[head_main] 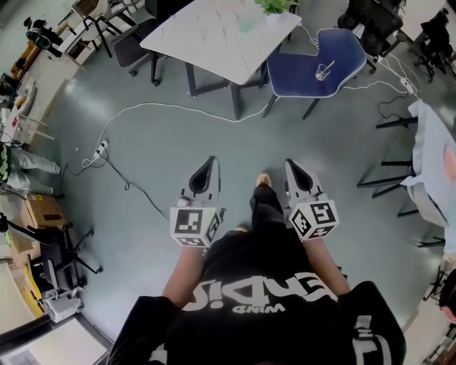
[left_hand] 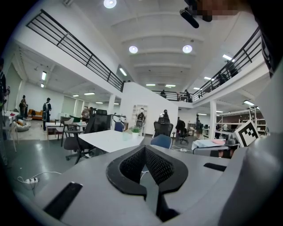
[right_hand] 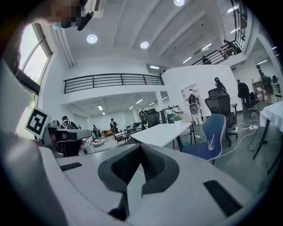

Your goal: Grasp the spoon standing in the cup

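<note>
Close in front of body, left hand-held gripper [head_main: 211, 164] and right hand-held gripper [head_main: 291, 166] both clenched, jaw tips meeting, nothing between. Far ahead of right hand-held gripper: blue chair [head_main: 299, 68], clear cup [head_main: 322, 74] on seat, spoon [head_main: 329, 67] leaning inside. White desk [head_main: 214, 36] just left of chair.

Head view: the cup [head_main: 324, 71] on a chair [head_main: 299, 71] just off the table's right edge is too small to tell its material. The spoon [head_main: 327, 67] in it is only a thin pale line. The picture's top edge cuts off the table [head_main: 214, 36] and the plant [head_main: 276, 6] at its far right corner.

Right gripper view: cup and spoon are again tiny, the bowl not discernible.

Left gripper view: the left gripper [left_hand: 144, 147] covers the chair below its backrest.
</note>
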A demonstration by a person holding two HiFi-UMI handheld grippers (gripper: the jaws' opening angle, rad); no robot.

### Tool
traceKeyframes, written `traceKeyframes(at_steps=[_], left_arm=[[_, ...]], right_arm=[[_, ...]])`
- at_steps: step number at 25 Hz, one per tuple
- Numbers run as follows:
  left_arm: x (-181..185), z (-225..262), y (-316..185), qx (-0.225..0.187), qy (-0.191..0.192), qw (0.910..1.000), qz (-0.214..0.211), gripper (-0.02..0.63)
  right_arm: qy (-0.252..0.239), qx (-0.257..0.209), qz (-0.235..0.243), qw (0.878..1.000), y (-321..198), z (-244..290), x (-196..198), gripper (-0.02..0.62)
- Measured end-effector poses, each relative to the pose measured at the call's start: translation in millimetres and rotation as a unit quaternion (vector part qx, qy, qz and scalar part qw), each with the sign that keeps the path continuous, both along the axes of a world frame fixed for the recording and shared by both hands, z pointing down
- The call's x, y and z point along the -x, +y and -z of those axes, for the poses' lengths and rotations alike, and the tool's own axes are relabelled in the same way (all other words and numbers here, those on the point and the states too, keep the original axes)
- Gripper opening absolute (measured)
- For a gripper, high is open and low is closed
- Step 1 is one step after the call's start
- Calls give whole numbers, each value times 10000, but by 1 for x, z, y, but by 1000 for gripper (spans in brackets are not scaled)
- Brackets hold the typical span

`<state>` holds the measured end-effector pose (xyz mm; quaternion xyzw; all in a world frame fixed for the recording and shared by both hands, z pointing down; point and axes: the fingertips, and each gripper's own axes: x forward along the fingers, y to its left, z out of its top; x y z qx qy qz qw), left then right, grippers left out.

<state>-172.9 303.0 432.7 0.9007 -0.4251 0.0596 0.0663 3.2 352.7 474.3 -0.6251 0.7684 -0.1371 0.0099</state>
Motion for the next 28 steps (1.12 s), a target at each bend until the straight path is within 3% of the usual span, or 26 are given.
traceKeyframes(at_steps=[28], left_arm=[[-91, 16, -187, 93, 11, 9993, 357, 14]], right_arm=[[27, 20, 499, 9987, -208, 21, -91, 3]])
